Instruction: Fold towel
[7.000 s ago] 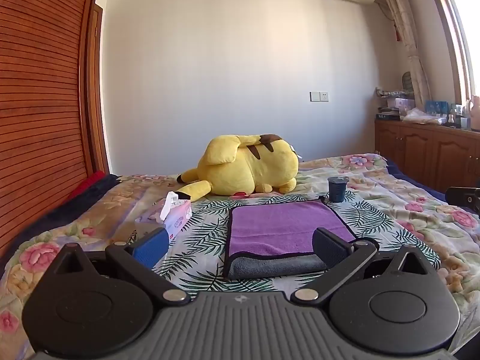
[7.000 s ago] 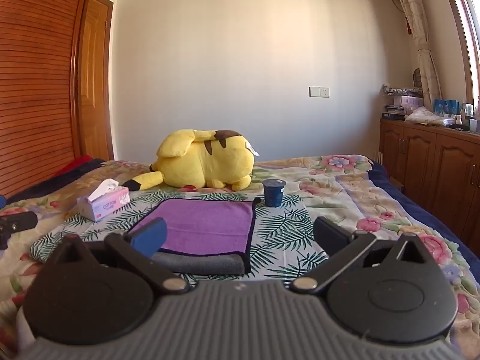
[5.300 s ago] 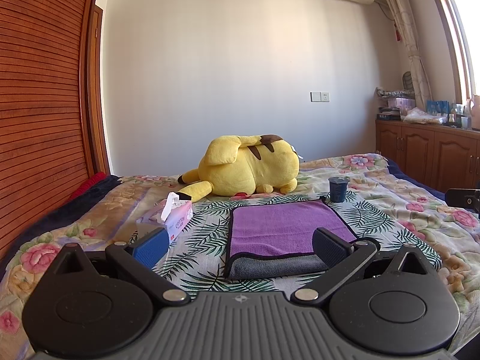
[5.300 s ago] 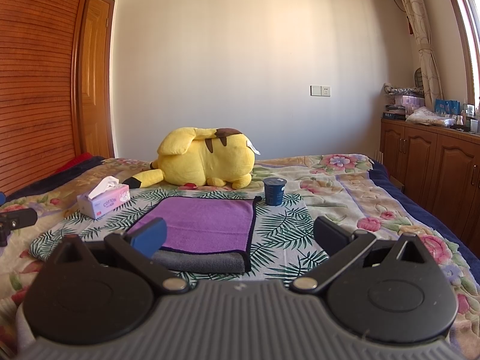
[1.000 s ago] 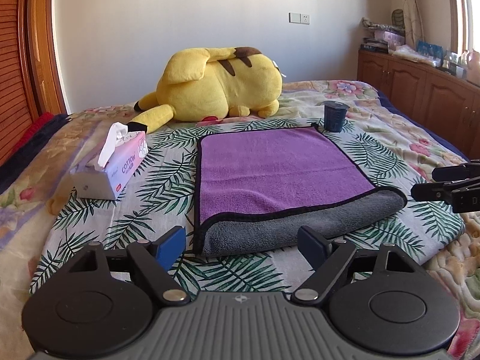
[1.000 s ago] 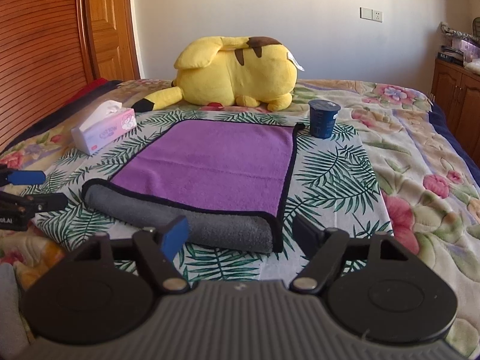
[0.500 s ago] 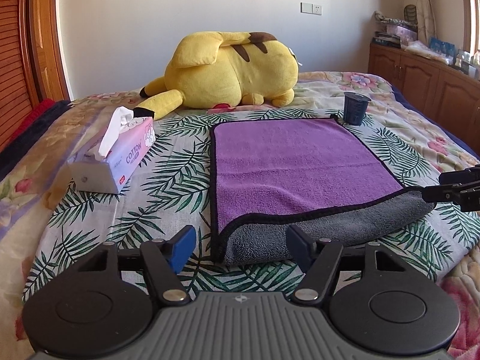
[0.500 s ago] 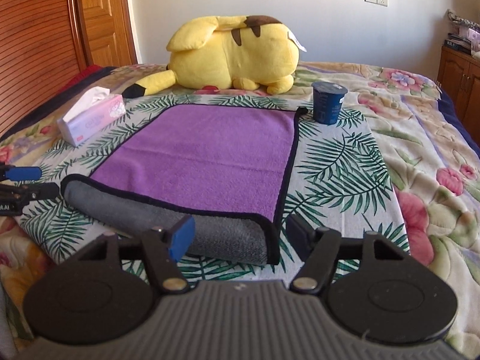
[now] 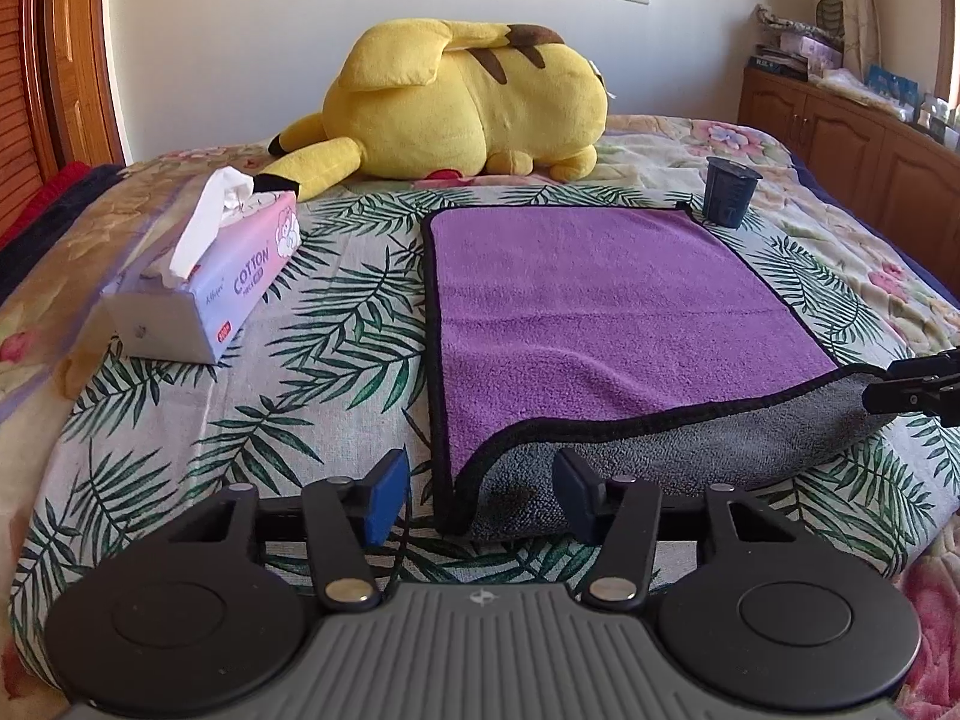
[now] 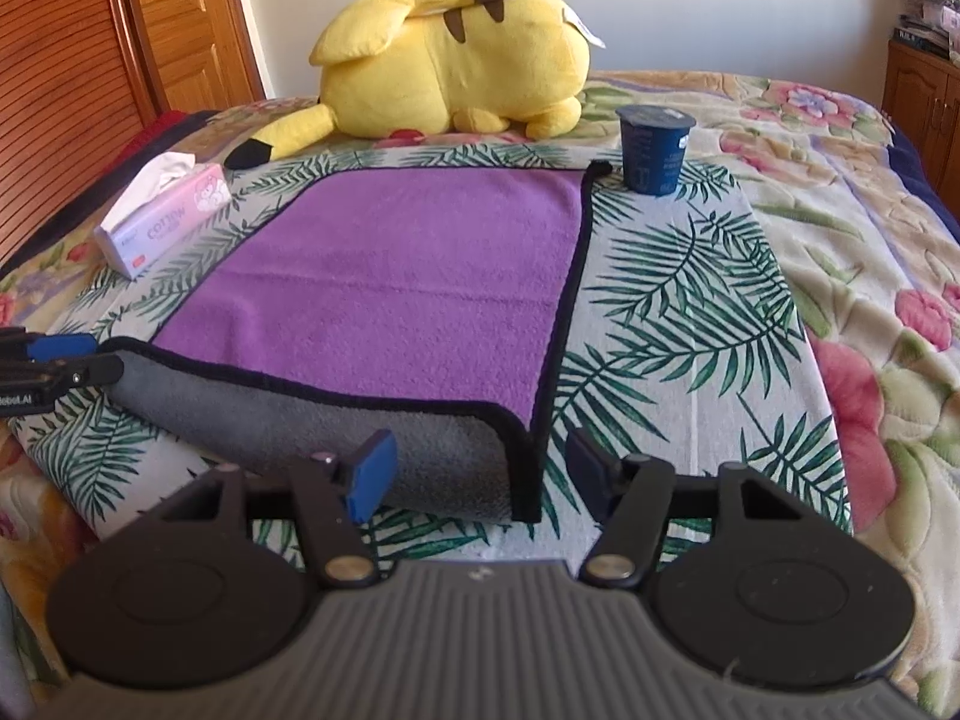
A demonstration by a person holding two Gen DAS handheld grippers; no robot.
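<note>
A purple towel [image 9: 600, 306] with a black hem lies flat on the bed; its near edge is turned over, showing the grey underside [image 9: 660, 450]. It also shows in the right wrist view [image 10: 408, 276]. My left gripper [image 9: 477, 501] is open, its jaws on either side of the towel's near left corner. My right gripper [image 10: 480, 474] is open, its jaws on either side of the near right corner. The right gripper's tips show at the right edge of the left wrist view [image 9: 912, 390]; the left gripper's tips show at the left edge of the right wrist view [image 10: 60, 360].
A pink tissue box [image 9: 204, 294] lies left of the towel. A dark blue cup [image 9: 729, 192] stands at the towel's far right corner. A yellow plush toy [image 9: 462, 108] lies behind. Wooden cabinets [image 9: 858, 138] stand to the right, a wooden door [image 10: 174, 24] to the left.
Both grippers have moved down and forward to the towel's near corners, and their jaws have narrowed a little. The towel has not moved.
</note>
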